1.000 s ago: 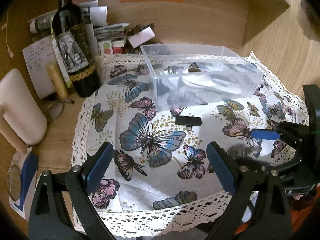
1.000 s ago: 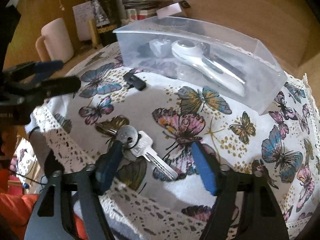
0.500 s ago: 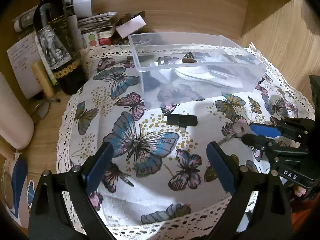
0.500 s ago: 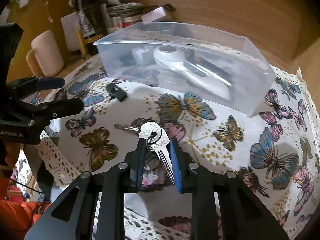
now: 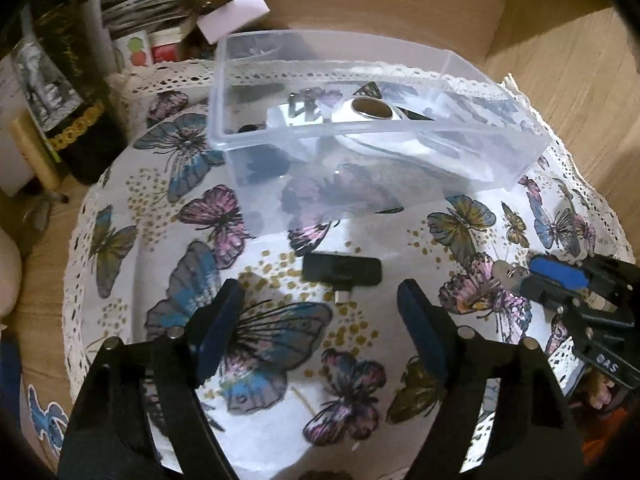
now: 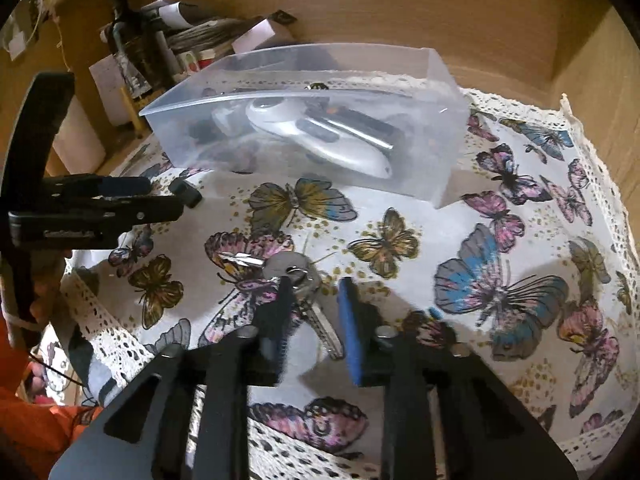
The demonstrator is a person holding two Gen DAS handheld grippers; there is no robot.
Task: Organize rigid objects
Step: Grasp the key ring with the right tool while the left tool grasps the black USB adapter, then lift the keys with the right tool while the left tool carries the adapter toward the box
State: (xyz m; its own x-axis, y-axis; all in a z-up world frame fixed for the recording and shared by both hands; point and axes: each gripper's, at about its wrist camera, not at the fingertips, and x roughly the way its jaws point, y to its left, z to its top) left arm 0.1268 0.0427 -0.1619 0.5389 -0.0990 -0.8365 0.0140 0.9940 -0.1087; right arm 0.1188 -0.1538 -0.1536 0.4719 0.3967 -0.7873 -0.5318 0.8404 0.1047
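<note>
A small black adapter (image 5: 341, 269) lies on the butterfly cloth just ahead of my open, empty left gripper (image 5: 316, 312); it also shows in the right wrist view (image 6: 186, 193). My right gripper (image 6: 314, 300) is shut on a bunch of silver keys (image 6: 298, 276), held just above the cloth; the keys also show in the left wrist view (image 5: 505, 272). A clear plastic box (image 5: 240, 160) behind holds a white device (image 6: 316, 140) and other small items.
A dark wine bottle (image 5: 68, 92) stands at the left, with papers and cartons (image 5: 160, 20) behind the box. The lace-edged cloth (image 6: 500, 264) covers a wooden desk with a wooden wall at the back and right.
My right gripper closed on the keys and lifted them off the cloth. My left gripper moved forward toward the black adapter, still open.
</note>
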